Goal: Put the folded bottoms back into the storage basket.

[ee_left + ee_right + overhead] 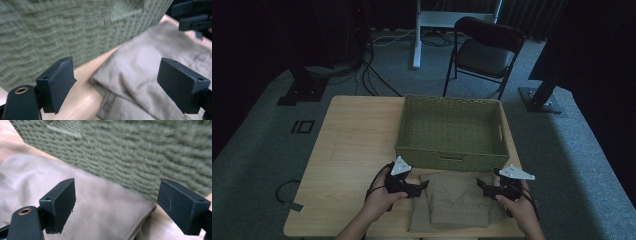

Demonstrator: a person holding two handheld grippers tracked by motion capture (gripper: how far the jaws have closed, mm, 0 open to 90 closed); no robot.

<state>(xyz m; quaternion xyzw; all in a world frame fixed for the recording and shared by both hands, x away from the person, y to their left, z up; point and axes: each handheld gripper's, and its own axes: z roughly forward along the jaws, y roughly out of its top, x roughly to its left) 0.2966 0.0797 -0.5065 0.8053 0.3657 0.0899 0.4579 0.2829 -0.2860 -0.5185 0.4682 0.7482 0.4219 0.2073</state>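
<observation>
Folded beige cloth garment [458,200] at counter's [352,145] near edge, just before green woven basket [451,131]; left tool [422,186] and right tool [482,184] released, flanking its corners for lifting.

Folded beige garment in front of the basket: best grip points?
Probably the folded garment's two far corners, one per tool: left tool and right tool each coming in from its own side. It lies flat, with the basket close behind.

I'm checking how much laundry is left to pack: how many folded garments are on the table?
1: a folded beige garment lies at the table's near edge, between both grippers, just in front of the green woven basket. Nothing shows inside the basket.
</observation>
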